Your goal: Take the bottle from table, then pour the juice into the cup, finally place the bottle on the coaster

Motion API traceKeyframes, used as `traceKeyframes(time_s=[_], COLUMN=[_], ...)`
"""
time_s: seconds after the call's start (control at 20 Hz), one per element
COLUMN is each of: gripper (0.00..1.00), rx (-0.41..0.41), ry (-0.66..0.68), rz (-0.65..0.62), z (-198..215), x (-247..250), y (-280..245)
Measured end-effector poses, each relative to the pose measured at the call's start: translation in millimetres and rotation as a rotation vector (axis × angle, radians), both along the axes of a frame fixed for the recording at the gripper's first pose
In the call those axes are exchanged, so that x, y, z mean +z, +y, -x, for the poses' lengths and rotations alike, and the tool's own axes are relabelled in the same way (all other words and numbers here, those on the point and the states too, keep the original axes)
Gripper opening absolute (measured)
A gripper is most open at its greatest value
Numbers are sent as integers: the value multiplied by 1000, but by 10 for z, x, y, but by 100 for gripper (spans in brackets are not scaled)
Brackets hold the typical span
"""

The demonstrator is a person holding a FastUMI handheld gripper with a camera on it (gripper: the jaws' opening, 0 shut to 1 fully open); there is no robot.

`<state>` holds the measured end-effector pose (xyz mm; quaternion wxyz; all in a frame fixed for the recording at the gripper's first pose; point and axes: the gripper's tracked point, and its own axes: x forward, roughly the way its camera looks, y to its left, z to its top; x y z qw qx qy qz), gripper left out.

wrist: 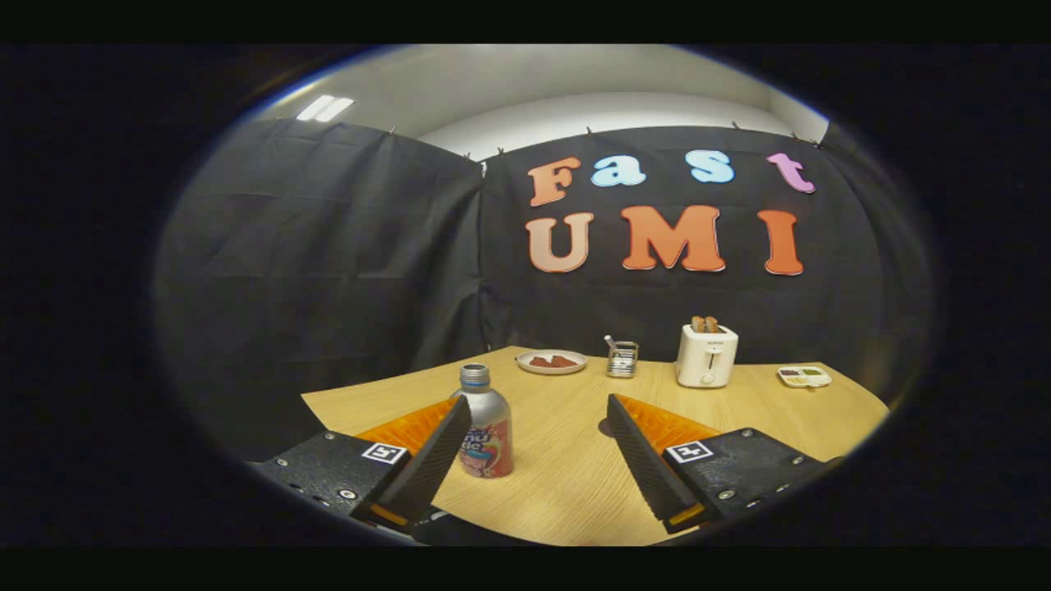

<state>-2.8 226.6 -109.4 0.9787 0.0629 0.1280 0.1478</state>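
Standing upright beside the wide-open tool's (538, 419) left finger, bottle (484, 427) (label unreadable).

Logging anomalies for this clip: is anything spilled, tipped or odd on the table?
Nothing stands out. The bottle stands upright, uncapped, by the open gripper's left finger, untouched. Plate, toaster and small tray sit level; the table looks dry.

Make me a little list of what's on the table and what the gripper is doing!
gripper: gripper, fingers spread open, holding nothing
bottle: silver bottle with no cap, upright, close by the left finger
table: wooden table
far side, by the wall: plate of reddish food, small metal rack, white toaster with toast in it, small divided dish
task step: bottle not yet grasped
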Motion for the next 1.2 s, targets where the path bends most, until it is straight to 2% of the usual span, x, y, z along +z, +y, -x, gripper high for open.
traceKeyframes(time_s=[0.25,0.75,0.95,1.1,1.2], gripper=[99,98,90,81,81], rx=[44,64,73,72,70], ry=[51,146,170,171,173], rz=[-7,-37,-58,-57,-42], z=[-59,-258,-276,-297,-292], x=[-294,-738,-841,-867,-909], y=[383,732,840,880,885])
